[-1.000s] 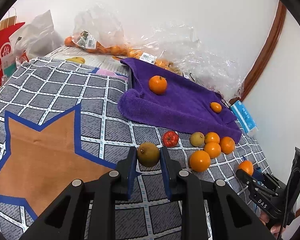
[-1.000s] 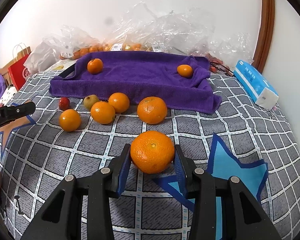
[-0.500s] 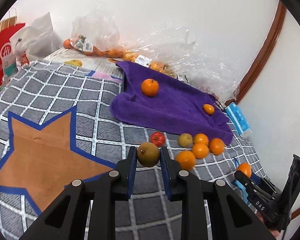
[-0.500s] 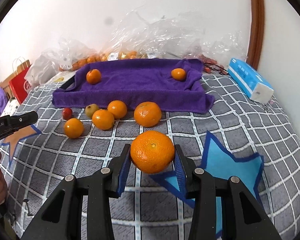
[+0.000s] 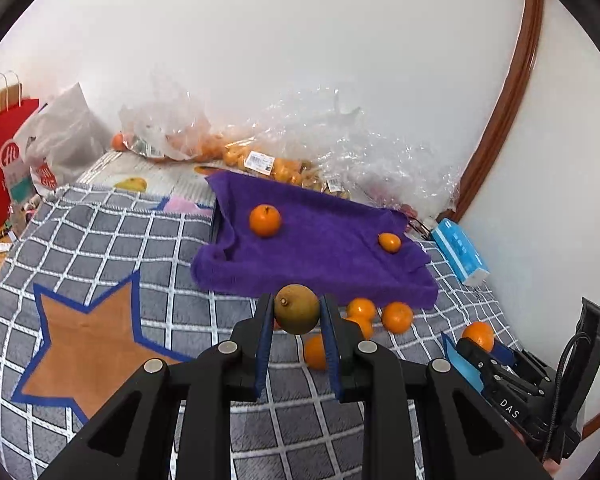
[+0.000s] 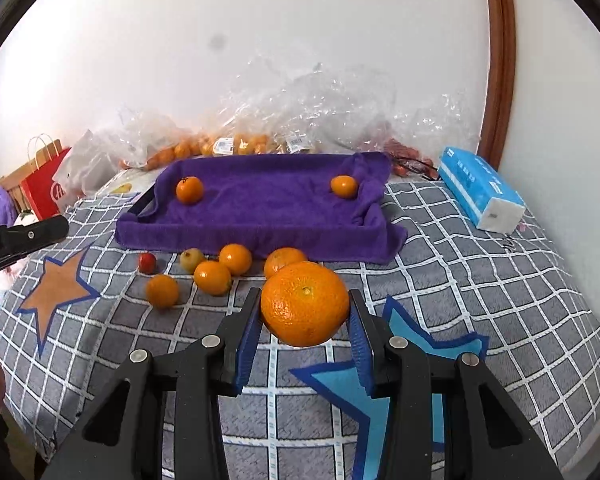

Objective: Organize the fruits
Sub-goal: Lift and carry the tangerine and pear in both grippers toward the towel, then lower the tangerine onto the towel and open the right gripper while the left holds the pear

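Note:
My left gripper is shut on a brown-green round fruit and holds it above the bed, short of the purple towel-lined tray. My right gripper is shut on a large orange, also lifted; that gripper and its orange show in the left wrist view. The tray holds two small oranges. Several loose oranges, a small red fruit and a small green fruit lie on the bedspread in front of the tray.
Plastic bags of fruit lie along the wall behind the tray. A blue tissue pack lies at the right. A red paper bag stands at the far left. The grey checked bedspread carries star patches.
Both grippers have risen with their fruit and tilted up; the bed and tray now sit lower and farther in both views. The loose fruit has not moved.

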Action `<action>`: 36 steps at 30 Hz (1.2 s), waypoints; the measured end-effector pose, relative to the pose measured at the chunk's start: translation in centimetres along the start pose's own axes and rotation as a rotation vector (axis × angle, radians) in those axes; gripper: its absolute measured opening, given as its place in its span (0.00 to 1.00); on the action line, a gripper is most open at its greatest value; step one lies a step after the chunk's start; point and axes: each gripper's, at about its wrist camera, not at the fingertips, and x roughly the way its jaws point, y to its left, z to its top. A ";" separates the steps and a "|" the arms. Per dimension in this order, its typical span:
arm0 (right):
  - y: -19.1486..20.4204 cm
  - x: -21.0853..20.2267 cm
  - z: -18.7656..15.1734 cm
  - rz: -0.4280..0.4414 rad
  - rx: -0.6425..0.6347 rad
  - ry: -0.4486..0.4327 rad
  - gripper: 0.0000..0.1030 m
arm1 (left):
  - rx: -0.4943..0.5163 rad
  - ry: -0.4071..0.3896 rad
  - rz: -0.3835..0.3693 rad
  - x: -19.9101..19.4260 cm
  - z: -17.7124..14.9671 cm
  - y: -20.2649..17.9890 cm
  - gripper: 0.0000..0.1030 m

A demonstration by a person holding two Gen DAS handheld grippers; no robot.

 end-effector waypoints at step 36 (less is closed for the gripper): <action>-3.4 15.4 10.6 -0.023 0.043 0.040 0.40 | -0.048 0.061 0.061 15.5 6.1 2.9 0.22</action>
